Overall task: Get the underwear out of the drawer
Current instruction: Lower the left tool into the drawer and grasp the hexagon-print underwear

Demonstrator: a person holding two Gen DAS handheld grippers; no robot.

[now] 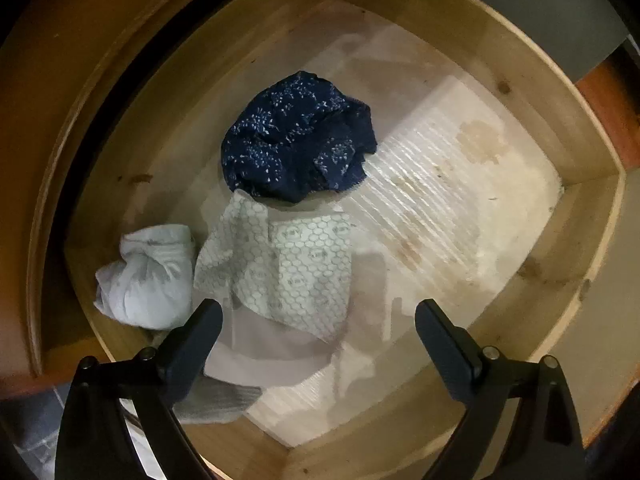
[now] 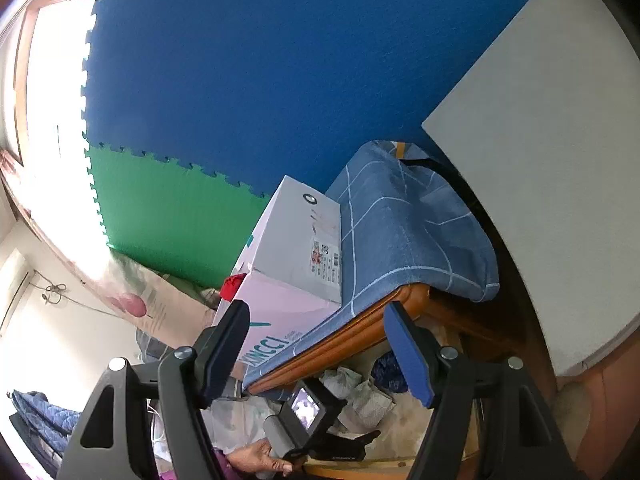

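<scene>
Where navy underwear lies, white bundle and patterned cloth alongside.

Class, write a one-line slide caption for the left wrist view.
Open left gripper points down into a wooden drawer holding navy speckled underwear, a white patterned pair and a white bundle.

drawer: pulled out, four garments inside
speckled piece: mid-floor
patterned piece: nearer camera, touching it
bundle: left of patterned piece
folded piece: under patterned piece
</scene>
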